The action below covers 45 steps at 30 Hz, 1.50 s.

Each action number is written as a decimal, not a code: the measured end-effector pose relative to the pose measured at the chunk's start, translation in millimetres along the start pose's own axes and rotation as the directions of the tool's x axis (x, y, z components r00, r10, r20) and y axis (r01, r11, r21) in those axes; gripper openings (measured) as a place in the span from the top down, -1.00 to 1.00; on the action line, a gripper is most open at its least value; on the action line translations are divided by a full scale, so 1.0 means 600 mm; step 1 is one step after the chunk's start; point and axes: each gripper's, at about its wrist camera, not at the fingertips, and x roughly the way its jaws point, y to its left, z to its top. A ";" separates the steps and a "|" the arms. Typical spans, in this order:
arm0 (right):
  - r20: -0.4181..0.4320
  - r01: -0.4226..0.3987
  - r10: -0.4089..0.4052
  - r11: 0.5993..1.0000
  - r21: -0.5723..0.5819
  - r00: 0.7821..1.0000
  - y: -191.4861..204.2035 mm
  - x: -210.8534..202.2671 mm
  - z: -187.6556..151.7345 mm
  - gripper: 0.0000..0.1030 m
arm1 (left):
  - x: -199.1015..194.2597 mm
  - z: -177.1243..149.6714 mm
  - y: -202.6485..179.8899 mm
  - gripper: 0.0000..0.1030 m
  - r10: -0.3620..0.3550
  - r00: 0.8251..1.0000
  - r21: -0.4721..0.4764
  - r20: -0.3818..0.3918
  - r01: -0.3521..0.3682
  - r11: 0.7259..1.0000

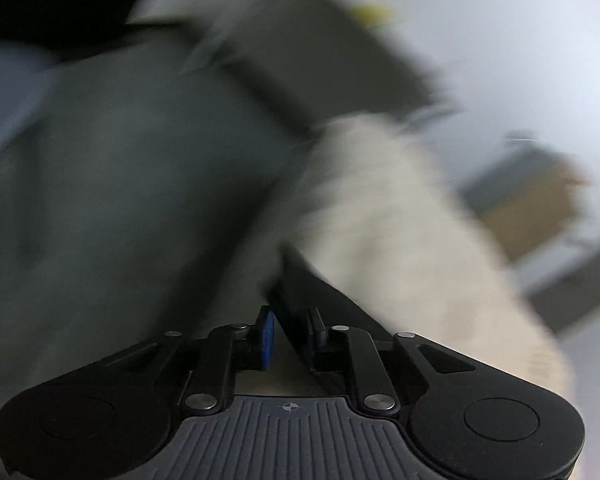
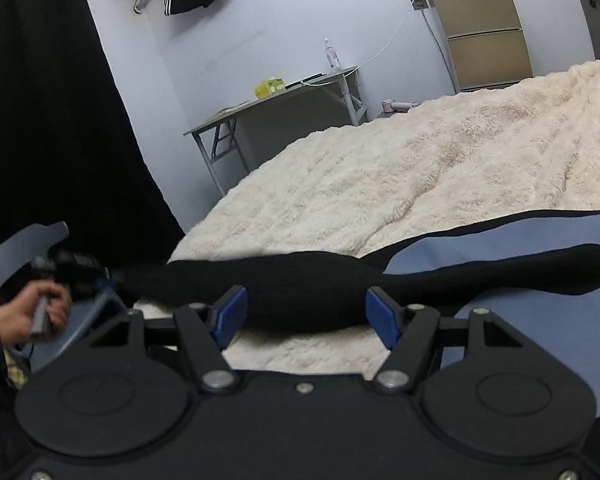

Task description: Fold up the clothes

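A: Right tongs (image 2: 306, 312)?
B: Wide open, nothing gripped. The garment (image 2: 500, 276), blue with a black band, lies on the bed's cream blanket (image 2: 420, 168), just beyond the pads.
A: Left tongs (image 1: 290, 334)?
B: View's blurred; apparently clamped on black fabric at the garment's left end.

A bed was covered by a cream fluffy blanket (image 2: 440, 168), rumpled into soft ridges. On it lay a blue garment (image 2: 540, 320) with a black ribbed band (image 2: 300, 284) stretched across the near edge. In the left wrist view the blanket (image 1: 400, 220) showed only as a blur.
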 end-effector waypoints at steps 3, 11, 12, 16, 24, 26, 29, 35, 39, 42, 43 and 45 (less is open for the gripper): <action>-0.013 -0.012 0.012 1.000 0.004 1.000 0.001 0.003 -0.001 -0.25 | -0.049 -0.033 0.044 0.14 -0.086 0.995 -0.126 0.042 0.091 0.988; -0.055 -0.041 0.039 0.999 -0.033 0.998 0.017 0.015 -0.007 -0.28 | -0.220 -0.185 -0.004 -0.58 -0.304 0.947 -0.042 0.102 0.309 0.950; -0.060 -0.041 0.039 0.998 -0.040 0.997 0.020 0.016 -0.007 -0.29 | -0.229 -0.211 -0.016 -0.58 -0.316 0.942 -0.012 0.111 0.319 0.948; -0.040 -0.037 0.037 0.999 -0.013 0.999 0.016 -0.010 0.014 -0.29 | -0.226 -0.287 -0.046 -0.59 -0.360 0.920 0.021 0.153 0.361 0.932; -0.130 0.108 -0.121 0.989 -0.101 0.984 -0.080 -0.185 0.130 -0.81 | -0.182 -0.372 -0.092 -0.61 -0.437 0.895 0.198 -0.087 0.445 0.873; -0.165 0.192 -0.204 0.978 -0.084 0.965 -0.127 -0.228 0.133 -0.81 | -0.173 -0.386 -0.097 -0.62 -0.485 0.861 0.153 -0.154 0.506 0.849; -0.184 0.303 -0.310 0.951 -0.065 0.933 -0.189 -0.284 0.110 -0.81 | -0.170 -0.418 -0.110 -0.86 -0.504 0.832 0.160 -0.231 0.543 0.824; -0.273 0.389 -0.478 0.863 -0.322 0.835 -0.221 -0.324 0.044 -0.80 | -0.154 -0.468 -0.132 -0.93 -0.489 0.785 0.147 -0.382 0.573 0.806; -0.381 0.347 -0.314 0.938 0.019 0.869 -0.286 -0.309 0.029 -0.75 | -0.103 -0.514 -0.164 -0.94 -0.472 0.721 0.130 -0.507 0.606 0.785; -0.415 0.360 -0.273 0.921 0.146 0.868 -0.322 -0.274 0.017 -0.62 | -0.067 -0.540 -0.198 -0.94 -0.474 0.724 0.156 -0.500 0.614 0.774; -0.428 0.364 -0.274 0.920 0.143 0.861 -0.326 -0.262 0.014 -0.60 | -0.056 -0.549 -0.206 -0.93 -0.496 0.731 0.135 -0.469 0.615 0.777; -0.470 0.372 -0.276 0.920 0.124 0.838 -0.331 -0.235 0.007 0.03 | -0.048 -0.561 -0.212 -0.77 -0.541 0.752 0.054 -0.377 0.600 0.798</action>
